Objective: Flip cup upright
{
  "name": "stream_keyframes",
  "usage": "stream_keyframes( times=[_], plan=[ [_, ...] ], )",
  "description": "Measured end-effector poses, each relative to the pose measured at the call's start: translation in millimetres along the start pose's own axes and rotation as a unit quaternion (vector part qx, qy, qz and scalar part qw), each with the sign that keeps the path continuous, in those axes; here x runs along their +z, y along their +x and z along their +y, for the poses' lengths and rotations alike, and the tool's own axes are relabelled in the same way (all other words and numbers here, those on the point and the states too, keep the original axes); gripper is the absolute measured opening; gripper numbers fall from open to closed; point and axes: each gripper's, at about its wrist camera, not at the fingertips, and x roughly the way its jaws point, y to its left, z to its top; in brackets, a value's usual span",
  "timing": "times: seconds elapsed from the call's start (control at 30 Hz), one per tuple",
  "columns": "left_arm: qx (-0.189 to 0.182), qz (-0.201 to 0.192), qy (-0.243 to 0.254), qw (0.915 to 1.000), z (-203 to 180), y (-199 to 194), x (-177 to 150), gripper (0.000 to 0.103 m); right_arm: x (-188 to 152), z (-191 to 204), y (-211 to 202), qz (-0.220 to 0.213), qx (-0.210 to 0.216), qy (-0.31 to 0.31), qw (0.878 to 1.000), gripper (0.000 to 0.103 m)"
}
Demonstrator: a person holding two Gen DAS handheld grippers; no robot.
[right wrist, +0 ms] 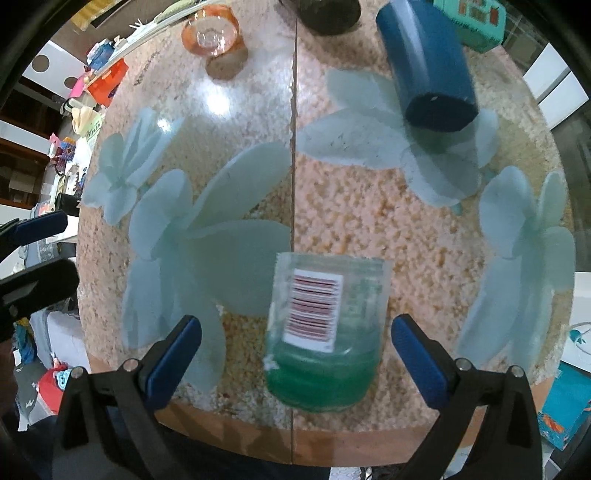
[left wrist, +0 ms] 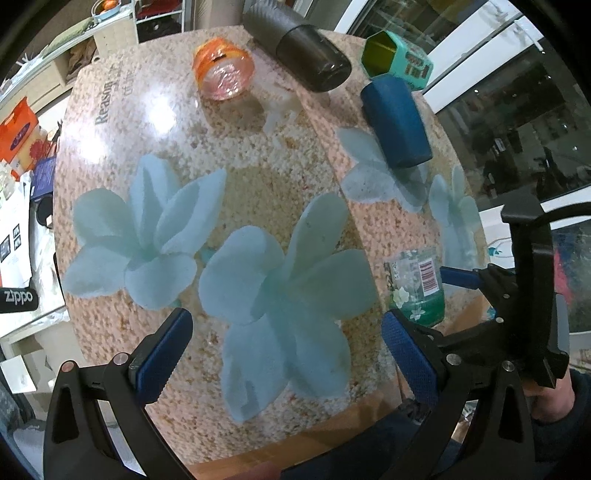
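While spread wide and empty, hovers low over the near edge of the table [right wrist: 369,192]: the right gripper [right wrist: 295,354], blue pads [right wrist: 173,362] well apart. Between those fingers, touching neither: the glass cup [right wrist: 321,332], clear walled, green tinted toward its thick closed end, barcode sticker on the side. Appears to stand mouth down on the floral tablecloth [right wrist: 207,229], thick green end nearest the camera; hard to be sure through the fisheye blur. Sits just right of the cloth's centre seam, near the wooden table edge.

Seen from the left wrist: the same glass cup [left wrist: 415,288] at the right side, just beyond the right pad of the left gripper [left wrist: 288,354], with the right gripper [left wrist: 458,277] reaching in beside it. Left gripper likewise spread and holding nothing, poised over a big pale blue flower print, the cup outside its span.

Farther back, well apart from the cup: a dark blue cup [right wrist: 428,70] lying on its side, closed end toward the camera; an orange tinted glass [right wrist: 210,33] at the far left; a dark grey cylinder [left wrist: 310,55] lying on its side; a teal hexagonal container [left wrist: 399,61] with a yellow-green opening. Nothing between the right gripper's pads and the cup.
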Motion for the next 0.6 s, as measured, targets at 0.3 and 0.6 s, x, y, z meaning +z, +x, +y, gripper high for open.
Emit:
stream_keyframes(
  times=[0.3,0.6],
  plan=[
    [-0.028,-0.010,0.013,0.9995,-15.7,-13.3,0.4,0.103,-21.6,-14.0,-35.7,-0.027,-0.002,0.030,0.999,0.103],
    [-0.022,-0.005,0.012,0.9997,-31.1,-9.1,2.8,0.103,-25.2,-28.7,-32.5,-0.023,0.022,0.057,0.998,0.103]
  ],
)
